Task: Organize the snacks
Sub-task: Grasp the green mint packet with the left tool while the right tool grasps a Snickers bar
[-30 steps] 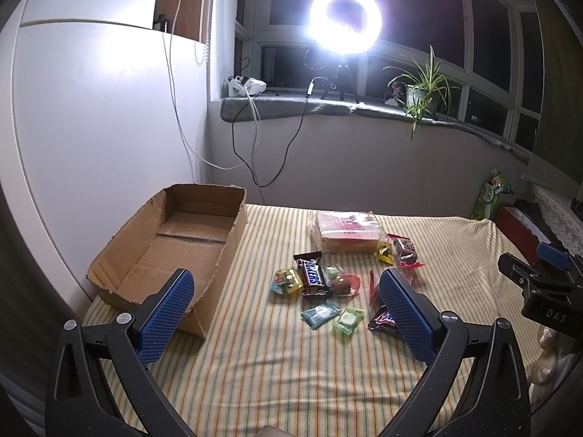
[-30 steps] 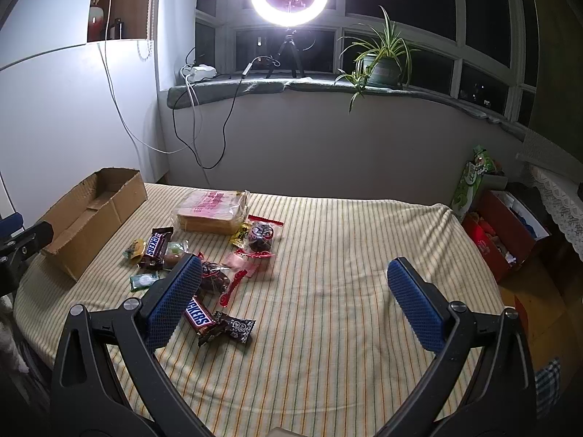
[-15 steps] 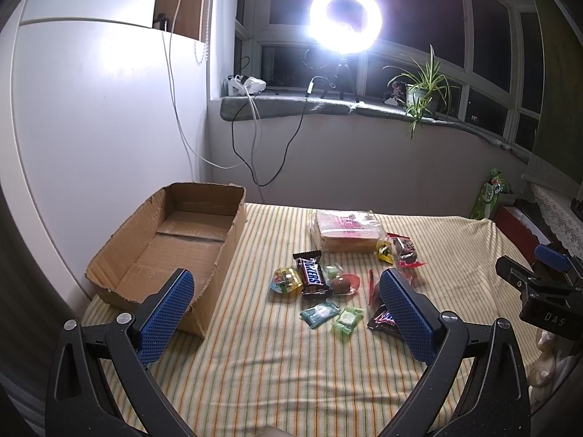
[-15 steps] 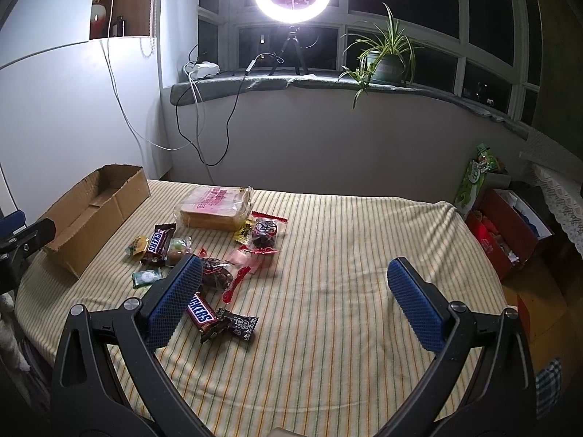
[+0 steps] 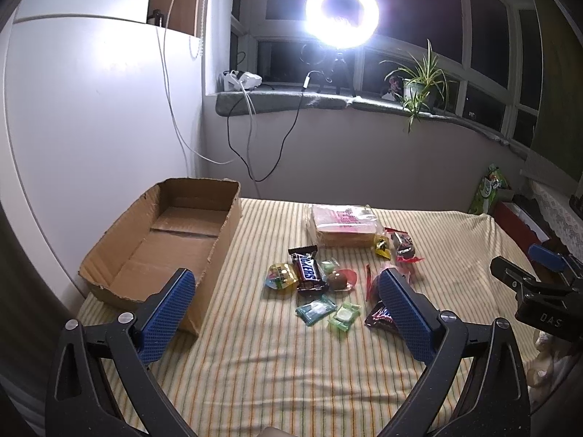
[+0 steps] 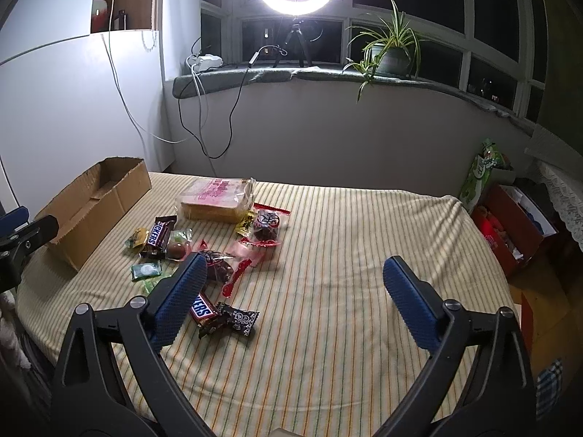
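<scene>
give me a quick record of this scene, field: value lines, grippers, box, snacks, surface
left gripper: open, holding nothing, above the cloth
right gripper: open, holding nothing
cardboard box: open top, nothing visible inside, at the left edge
snacks: loose pile right of the box, none in it
bread bag: far end of the pile
chocolate bar: middle of the pile
surface: striped cloth

the left hand-held gripper (image 5: 284, 306) has black plastic arms with silver round screws and blue dimpled rubber pads (image 5: 165, 313). the right hand-held gripper (image 6: 295, 298) looks identical; white letters "das" mark its black body.
</scene>
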### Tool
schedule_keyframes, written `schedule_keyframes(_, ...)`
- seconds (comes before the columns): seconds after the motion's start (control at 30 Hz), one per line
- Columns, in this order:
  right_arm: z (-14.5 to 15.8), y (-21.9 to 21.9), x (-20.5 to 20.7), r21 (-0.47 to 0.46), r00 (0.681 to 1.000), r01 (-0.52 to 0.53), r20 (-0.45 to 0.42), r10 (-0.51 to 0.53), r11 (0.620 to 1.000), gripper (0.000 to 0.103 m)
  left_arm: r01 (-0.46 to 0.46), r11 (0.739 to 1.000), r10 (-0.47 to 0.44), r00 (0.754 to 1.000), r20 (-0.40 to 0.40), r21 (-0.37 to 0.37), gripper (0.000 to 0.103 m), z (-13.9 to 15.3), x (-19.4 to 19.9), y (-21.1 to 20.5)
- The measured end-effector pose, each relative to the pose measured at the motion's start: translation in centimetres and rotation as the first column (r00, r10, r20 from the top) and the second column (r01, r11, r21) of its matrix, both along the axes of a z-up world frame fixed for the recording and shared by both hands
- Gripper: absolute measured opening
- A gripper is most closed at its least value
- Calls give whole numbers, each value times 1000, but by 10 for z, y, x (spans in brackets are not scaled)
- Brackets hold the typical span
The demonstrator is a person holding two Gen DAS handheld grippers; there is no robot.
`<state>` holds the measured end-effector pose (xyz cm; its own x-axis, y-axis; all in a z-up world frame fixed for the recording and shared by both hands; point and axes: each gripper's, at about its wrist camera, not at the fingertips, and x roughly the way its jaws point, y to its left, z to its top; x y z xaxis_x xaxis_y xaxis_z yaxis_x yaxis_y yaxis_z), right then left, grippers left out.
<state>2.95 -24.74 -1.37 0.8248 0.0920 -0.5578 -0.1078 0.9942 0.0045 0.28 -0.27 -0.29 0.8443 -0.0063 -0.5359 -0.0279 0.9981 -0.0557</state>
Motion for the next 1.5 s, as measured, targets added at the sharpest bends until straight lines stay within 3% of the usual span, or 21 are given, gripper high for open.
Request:
schedule_keyframes(0.27,-10,-5,5,11,999,-24,-38,24,1000,90,23,1000,-24,999,-27,-14,94,-8,4,-2)
schedule_keyframes(0.53,-30,-9,15,26,989,-78,-127,80,997,61,76,994,-83,993,-87,-74,76,-25,10,-5)
schedule_keyframes(0.9,-52,6,21,55,957,-192,-210,199,980,60,116,982,-143,972,-185,-150,52,-55,20,-6)
schedule_keyframes(0.97,-52,12,21,50,950,-226,-211,232,973,60,125,981,-154,967,-201,-151,44,-60,24,-7)
schedule_keyframes(1.13,-54,31,24,46,927,-299,-223,301,953,60,161,980,-184,958,-219,-118,37,-69,42,-11)
schedule_keyframes(1.5,-67,52,41,56,892,-364,-268,365,930,60,219,973,-231,923,-307,-72,36,-92,85,-13)
